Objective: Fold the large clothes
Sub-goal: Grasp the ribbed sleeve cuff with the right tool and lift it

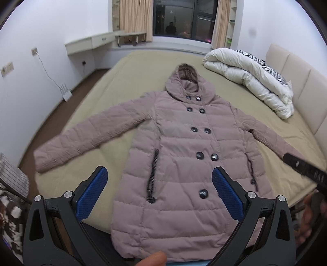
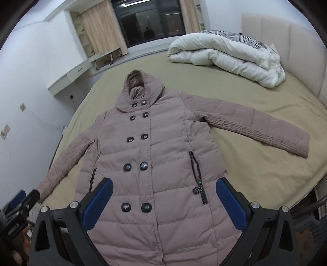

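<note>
A mauve quilted hooded coat (image 1: 184, 155) lies flat and face up on the bed (image 1: 126, 69), buttoned, hood toward the window, both sleeves spread out. It also shows in the right wrist view (image 2: 155, 163). My left gripper (image 1: 159, 180) is open and empty, held above the coat's lower half. My right gripper (image 2: 164, 190) is open and empty, held above the coat's lower front. The right gripper's body shows at the right edge of the left wrist view (image 1: 306, 169), near the coat's right sleeve. The left gripper shows at the lower left of the right wrist view (image 2: 18, 204).
A rolled white duvet (image 1: 251, 81) with a zebra-print pillow (image 1: 265, 63) lies at the bed's far right by the padded headboard (image 1: 296, 71). A wall desk (image 1: 90, 43) and a window (image 1: 184, 18) are beyond the bed. A patterned cloth (image 1: 12, 184) is at the left.
</note>
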{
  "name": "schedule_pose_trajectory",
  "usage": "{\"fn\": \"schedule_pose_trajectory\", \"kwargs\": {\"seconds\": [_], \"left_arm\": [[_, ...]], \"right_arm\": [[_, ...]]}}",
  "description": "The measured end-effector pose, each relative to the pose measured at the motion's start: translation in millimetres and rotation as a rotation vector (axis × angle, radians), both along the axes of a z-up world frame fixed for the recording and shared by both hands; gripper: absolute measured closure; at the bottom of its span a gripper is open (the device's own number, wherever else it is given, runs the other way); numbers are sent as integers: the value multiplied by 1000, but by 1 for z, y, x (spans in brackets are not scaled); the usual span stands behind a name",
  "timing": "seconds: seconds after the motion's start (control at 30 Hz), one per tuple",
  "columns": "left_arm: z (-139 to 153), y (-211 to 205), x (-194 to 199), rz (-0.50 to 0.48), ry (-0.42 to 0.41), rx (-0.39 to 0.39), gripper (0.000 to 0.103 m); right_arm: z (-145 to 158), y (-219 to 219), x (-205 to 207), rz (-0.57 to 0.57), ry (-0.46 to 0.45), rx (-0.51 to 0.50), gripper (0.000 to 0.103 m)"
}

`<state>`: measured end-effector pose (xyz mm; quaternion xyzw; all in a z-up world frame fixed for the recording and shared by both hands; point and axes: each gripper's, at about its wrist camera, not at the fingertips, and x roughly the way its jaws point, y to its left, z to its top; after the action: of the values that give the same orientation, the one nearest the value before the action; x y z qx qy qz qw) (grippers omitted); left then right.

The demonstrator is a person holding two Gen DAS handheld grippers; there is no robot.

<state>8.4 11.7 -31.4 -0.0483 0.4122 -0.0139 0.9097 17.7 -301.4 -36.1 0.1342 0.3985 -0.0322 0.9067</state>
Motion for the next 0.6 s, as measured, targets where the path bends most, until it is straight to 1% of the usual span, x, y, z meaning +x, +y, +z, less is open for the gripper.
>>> {"fn": "schedule_pose_trajectory", "kwargs": {"seconds": [0.07,0.1,0.13,0.2,0.23,0.3,0.33,0.37,0.4,0.43,0.47,0.5,0.57,0.6], "left_arm": [[-12,2,11,-11,48,-54,0],[-18,3,16,-10,70,-71,0],[-23,2,21,-10,88,-85,0],[-34,0,30,-25,96,-112,0],[-37,-5,33,-34,80,-99,0],[-42,-17,38,-44,25,-27,0],[-45,-22,42,-43,21,-6,0],[-51,-26,49,-42,54,2,0],[-57,-29,58,-39,109,-4,0],[-62,-29,66,-26,145,-26,0],[-65,-28,72,-7,153,-57,0],[-67,-27,77,4,144,-67,0],[-69,-29,86,14,117,-59,0],[-70,-30,90,14,113,-63,0]], "right_arm": [[-10,-47,-1,-110,-27,102,0],[-14,-67,0,-154,-25,140,0],[-24,-94,-2,-215,-26,199,0],[-42,-142,-8,-320,-45,299,0],[-51,-163,-10,-366,-53,345,0],[-75,-209,-19,-477,-70,442,0],[-87,-229,-23,-523,-76,487,0],[-97,-246,-25,-559,-83,526,3],[-109,-263,-28,-602,-90,572,6],[-119,-280,-29,-635,-92,614,11],[-128,-294,-30,-663,-96,652,15],[-138,-306,-30,-685,-105,682,17],[-154,-325,-31,-725,-116,724,24],[-162,-335,-31,-744,-118,738,26]]}}
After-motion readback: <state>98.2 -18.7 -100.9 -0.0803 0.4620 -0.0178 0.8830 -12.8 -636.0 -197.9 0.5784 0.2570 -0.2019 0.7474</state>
